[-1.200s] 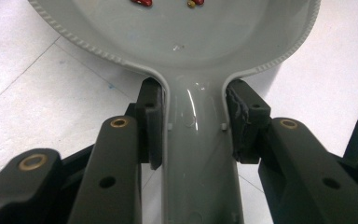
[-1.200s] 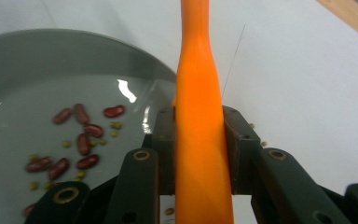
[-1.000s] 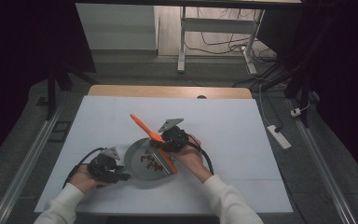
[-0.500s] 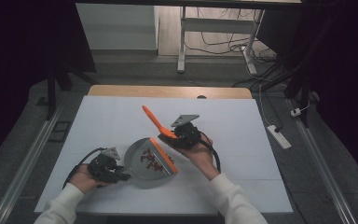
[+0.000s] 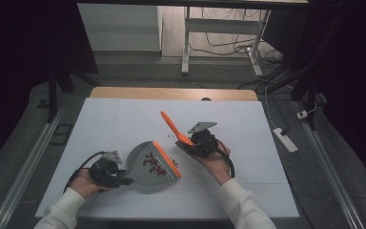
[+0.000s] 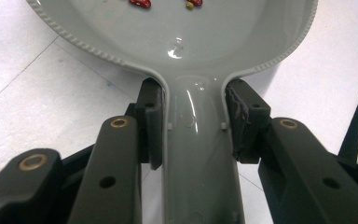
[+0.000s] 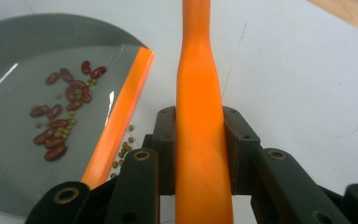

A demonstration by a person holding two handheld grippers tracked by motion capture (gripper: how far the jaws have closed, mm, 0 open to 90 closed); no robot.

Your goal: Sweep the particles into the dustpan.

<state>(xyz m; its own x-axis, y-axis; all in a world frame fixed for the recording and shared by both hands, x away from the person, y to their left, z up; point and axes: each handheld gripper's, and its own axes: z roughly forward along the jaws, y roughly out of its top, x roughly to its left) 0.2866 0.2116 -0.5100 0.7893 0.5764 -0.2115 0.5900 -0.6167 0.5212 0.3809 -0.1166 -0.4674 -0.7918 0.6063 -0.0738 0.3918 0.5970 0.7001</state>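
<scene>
A grey dustpan (image 5: 143, 172) with an orange front lip (image 5: 167, 160) lies on the white table, holding red and green beans (image 5: 153, 163). My left gripper (image 5: 120, 179) is shut on the dustpan's handle (image 6: 198, 158), a pad pressing each side of it. To the right of the pan, my right gripper (image 5: 196, 144) is shut on an orange brush handle (image 5: 172, 126) that slants up and to the left. In the right gripper view the handle (image 7: 199, 93) runs straight between the jaws, with the pan (image 7: 18, 51) at the left. A few green beans (image 7: 123, 150) lie loose just outside the lip (image 7: 121, 109).
The white table cover (image 5: 248, 124) reaches back to a wooden strip (image 5: 171, 93). A white power strip (image 5: 284, 139) lies on the floor past the right edge. A desk frame and cables stand behind the table. A few specks (image 5: 170, 135) lie on the cover behind the pan.
My right gripper has carried the orange-handled brush to the right, away from the dustpan's lip. The left gripper and the dustpan have stayed put.
</scene>
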